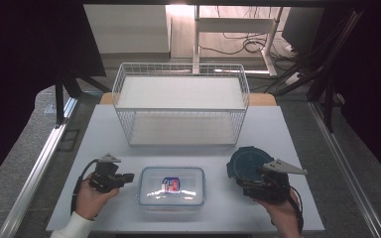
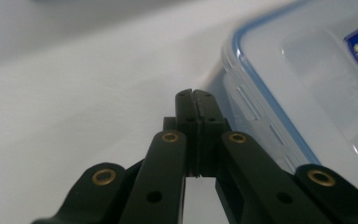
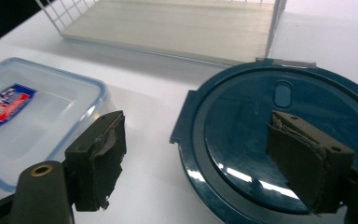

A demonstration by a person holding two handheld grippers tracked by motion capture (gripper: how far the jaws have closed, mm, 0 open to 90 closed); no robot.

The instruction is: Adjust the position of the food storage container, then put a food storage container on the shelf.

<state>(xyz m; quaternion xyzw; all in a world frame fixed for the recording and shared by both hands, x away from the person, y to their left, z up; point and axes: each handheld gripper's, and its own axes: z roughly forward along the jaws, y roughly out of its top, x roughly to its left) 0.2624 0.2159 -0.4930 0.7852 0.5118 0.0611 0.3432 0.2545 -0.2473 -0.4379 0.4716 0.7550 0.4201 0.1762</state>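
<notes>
Closed left tongs (image 1: 127, 177) and open right tongs (image 1: 242, 184) rest on white table (image 1: 278, 134), wire basket (image 1: 181, 106) behind.

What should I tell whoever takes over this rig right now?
Left gripper: shut, empty, beside the clear box's left end.
Right gripper: open, over the near-left edge of the round blue container, not gripping.
Both containers sit lidded on the table in front of the wire rack.
Done: nothing lifted.
Left: probably shelve both, though the goal is a guess.
</notes>
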